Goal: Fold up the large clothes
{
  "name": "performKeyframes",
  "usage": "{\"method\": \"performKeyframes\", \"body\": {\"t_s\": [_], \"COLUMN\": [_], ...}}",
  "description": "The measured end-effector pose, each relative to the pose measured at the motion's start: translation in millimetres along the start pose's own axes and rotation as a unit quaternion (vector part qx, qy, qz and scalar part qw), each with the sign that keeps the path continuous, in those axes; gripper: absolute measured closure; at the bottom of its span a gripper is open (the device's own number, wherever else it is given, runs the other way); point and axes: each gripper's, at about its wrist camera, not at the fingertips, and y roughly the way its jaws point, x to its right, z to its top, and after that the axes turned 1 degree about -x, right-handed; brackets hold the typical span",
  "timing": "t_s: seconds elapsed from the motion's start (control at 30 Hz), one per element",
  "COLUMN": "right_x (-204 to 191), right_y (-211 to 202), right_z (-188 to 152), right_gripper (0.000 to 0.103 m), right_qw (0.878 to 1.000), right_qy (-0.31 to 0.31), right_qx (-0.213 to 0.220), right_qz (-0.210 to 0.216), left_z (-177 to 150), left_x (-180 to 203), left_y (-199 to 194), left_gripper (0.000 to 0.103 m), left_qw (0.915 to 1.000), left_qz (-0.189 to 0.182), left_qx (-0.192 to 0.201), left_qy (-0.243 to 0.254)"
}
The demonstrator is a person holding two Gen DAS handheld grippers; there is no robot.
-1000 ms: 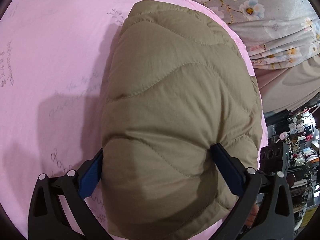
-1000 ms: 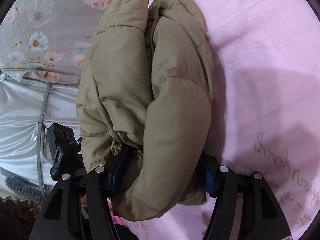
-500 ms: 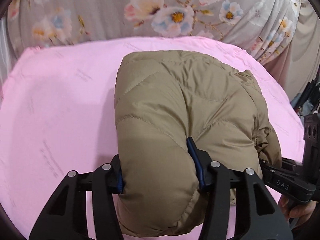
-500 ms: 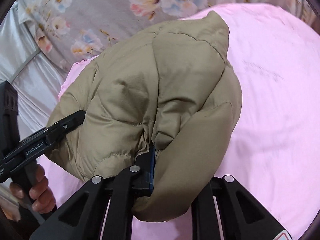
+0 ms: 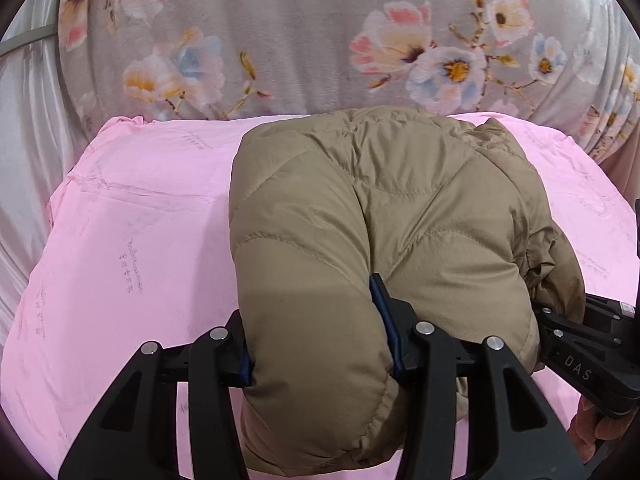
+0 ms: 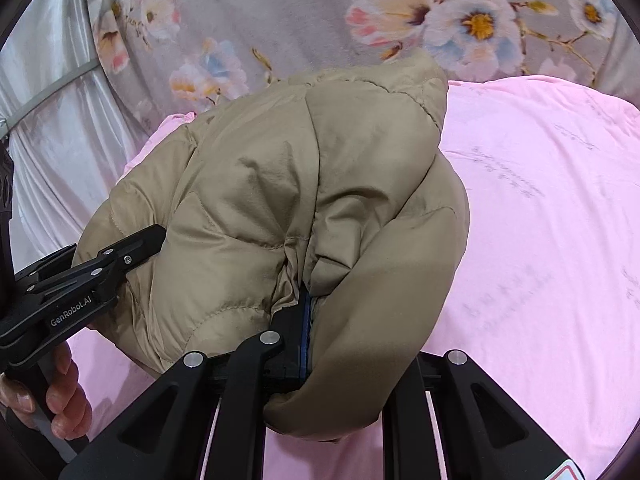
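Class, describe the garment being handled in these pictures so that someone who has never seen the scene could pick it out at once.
Find the pink bedsheet spread before the grey floral fabric. On it sits a khaki quilted puffer jacket, bundled into a rounded heap, with the left tool and the right tool both clamped on its near edge. It is the only padded, tan, wavy-stitched thing among flat pink and flowered cloth.

The left gripper [image 5: 320,332] is clamped on the jacket [image 5: 384,216]. The right gripper [image 6: 344,336], beside it, pinches the same bundle.
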Motion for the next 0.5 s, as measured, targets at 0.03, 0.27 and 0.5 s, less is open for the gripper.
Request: {"method": "performKeyframes", "body": {"t_s": [0.03, 0.27, 0.5], "right_x": [-4.2, 0.6, 25.1], "right_y": [6.9, 35.8, 33.1], "right_z": [3.6, 12.4, 11.4], "right_gripper": [0.089, 0.089, 0.079], "right_qw": [1.0, 1.0, 0.997], "right_qy": [0.001, 0.018, 0.068], "right_qx": [-0.002, -0.008, -0.037], "right_qz": [-0.003, -0.012, 0.022], "left_z": [0.7, 4.2, 6.5], "left_x": [-3.2, -6.8, -17.8], "left_y": [6.2, 37.2, 44.8], "left_gripper": [0.057, 0.057, 0.039], "left_qw": [1.0, 0.9996, 0.9994], "left_qz": [0.004, 0.022, 0.03], "left_qx": [0.0, 0.008, -0.002], "left_qy": [0.002, 0.016, -0.018]}}
